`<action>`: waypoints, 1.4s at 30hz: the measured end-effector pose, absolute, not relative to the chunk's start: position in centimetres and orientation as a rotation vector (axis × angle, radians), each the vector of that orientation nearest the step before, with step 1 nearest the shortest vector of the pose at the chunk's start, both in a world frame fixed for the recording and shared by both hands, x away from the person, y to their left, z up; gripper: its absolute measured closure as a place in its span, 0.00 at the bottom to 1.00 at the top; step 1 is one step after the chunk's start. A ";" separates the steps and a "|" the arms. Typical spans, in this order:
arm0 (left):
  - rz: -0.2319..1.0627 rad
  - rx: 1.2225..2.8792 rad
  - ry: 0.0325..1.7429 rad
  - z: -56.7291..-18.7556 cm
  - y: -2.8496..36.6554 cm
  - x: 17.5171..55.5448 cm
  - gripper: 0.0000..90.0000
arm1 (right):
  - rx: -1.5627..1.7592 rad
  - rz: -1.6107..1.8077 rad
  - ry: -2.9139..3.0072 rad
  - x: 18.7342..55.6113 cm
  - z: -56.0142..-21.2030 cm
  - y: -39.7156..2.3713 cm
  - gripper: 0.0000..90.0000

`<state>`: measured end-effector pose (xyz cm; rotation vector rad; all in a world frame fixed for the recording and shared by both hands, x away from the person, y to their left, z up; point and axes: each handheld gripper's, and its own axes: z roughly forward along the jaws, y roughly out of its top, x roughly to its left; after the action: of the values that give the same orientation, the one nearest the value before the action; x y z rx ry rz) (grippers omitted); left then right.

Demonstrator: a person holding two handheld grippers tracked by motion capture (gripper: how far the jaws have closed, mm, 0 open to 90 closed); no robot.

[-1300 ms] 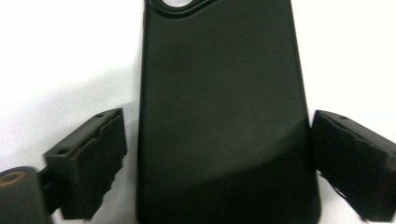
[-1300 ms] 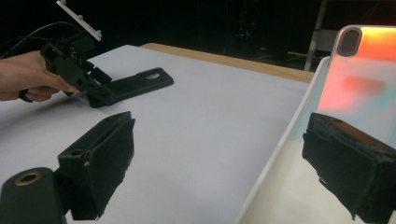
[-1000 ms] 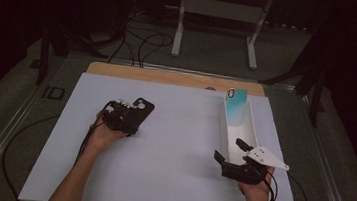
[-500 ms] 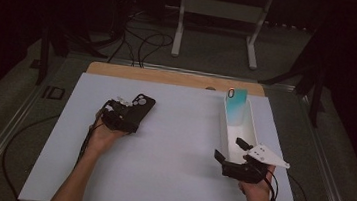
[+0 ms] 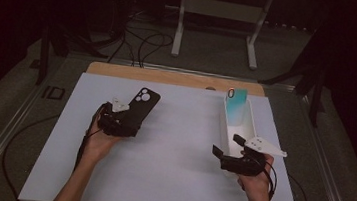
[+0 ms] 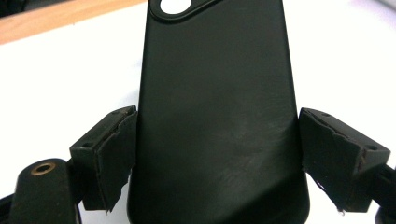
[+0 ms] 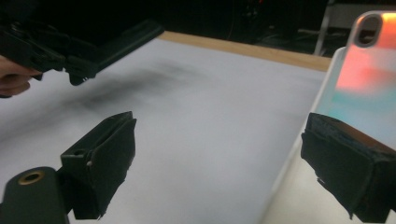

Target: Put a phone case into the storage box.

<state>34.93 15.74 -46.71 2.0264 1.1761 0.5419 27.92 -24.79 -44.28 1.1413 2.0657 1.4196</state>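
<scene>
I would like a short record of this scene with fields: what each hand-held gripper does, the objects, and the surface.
left hand-held gripper: shut on the black phone case, held off the table
right hand-held gripper: open, nothing between its jaws, beside the white tray
teal phone: stands leaning in the white tray
surface: white table

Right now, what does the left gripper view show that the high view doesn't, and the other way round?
Left gripper view: up close, the left tool with its pads pressing both long edges of the black phone case. High view: the right tool, open, at the near end of the white tray, with a teal phone propped in it. Both: the black case, the white table and the wooden strip behind it.
</scene>
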 end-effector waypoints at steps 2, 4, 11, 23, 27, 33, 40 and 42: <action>0.546 2.008 1.154 -46.4 15.6 34.3 0.17 | 1.152 1.404 2.092 28.3 -44.1 -24.5 0.11; 0.555 1.994 1.131 -46.1 15.4 33.6 0.17 | 1.152 1.399 2.099 28.5 -43.8 -24.2 0.11; 0.589 1.960 1.059 -45.2 14.5 31.9 0.17 | 1.138 1.438 2.107 29.2 -42.8 -23.4 0.11; 0.580 1.941 0.965 -44.7 13.2 30.2 0.17 | 1.087 1.458 2.147 30.4 -41.2 -20.9 0.11; 0.586 1.935 0.935 -44.6 13.1 29.8 0.17 | 1.078 1.470 2.172 30.7 -41.1 -20.2 0.11; 0.585 1.940 0.899 -44.6 12.3 29.3 0.17 | 1.083 1.483 2.198 31.1 -41.0 -19.1 0.12; 0.577 1.932 0.849 -44.2 11.1 28.5 0.17 | 1.085 1.523 2.239 31.7 -40.6 -17.7 0.15; 0.580 1.933 0.823 -44.0 10.7 28.2 0.17 | 1.088 1.530 2.249 31.9 -40.6 -17.3 0.15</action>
<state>28.21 10.68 -43.99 1.9332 0.8228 0.5797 31.92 -17.31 -40.55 1.0879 2.2494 1.5303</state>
